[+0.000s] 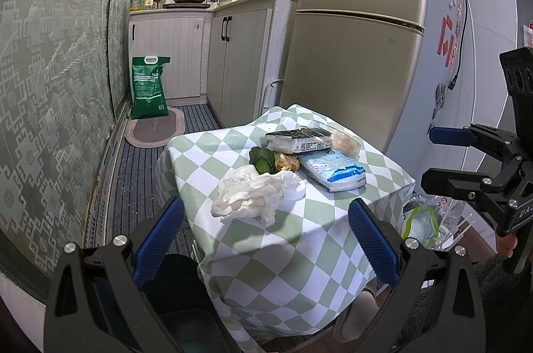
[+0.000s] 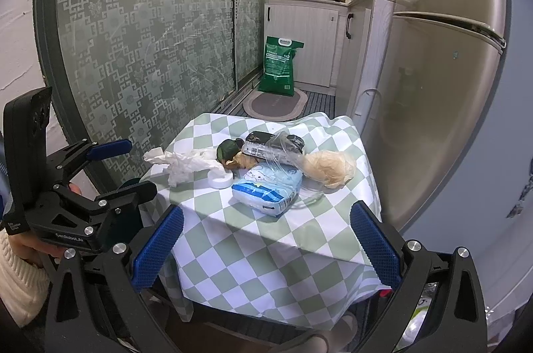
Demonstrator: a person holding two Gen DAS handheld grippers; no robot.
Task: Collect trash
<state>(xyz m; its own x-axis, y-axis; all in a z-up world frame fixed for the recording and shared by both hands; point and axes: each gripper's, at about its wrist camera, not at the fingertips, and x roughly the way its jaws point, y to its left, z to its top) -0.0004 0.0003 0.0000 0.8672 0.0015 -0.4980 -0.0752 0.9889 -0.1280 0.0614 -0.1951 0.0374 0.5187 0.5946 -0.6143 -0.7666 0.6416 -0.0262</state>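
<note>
Green-checked cloth covers the table (image 1: 299, 239). Crumpled tissue (image 1: 253, 194) lies near its left edge; blue pack (image 1: 333, 171) and wrapped box (image 1: 301, 139) lie centre-right, touching. Left gripper (image 1: 266, 239) and right gripper (image 2: 266, 243) both gape, holding nothing.

left hand-held gripper (image 1: 266, 239) jaws wide apart, blue pads (image 1: 160, 239) either side of the near table (image 1: 289, 253) edge, holding nothing. checkered green-white cloth on table. crumpled white tissue (image 1: 250, 194) nearest, white round lid (image 1: 294, 193) touching it. behind: green vegetable scrap (image 1: 263, 159), brown scrap (image 1: 288, 162), blue-white tissue pack (image 1: 333, 171), black-white wrapper (image 1: 299, 139). right hand-held gripper (image 1: 433, 158) at right edge, jaws apart, empty. plastic bag (image 1: 426, 219) below it. fridge (image 1: 359, 19) behind.
</note>
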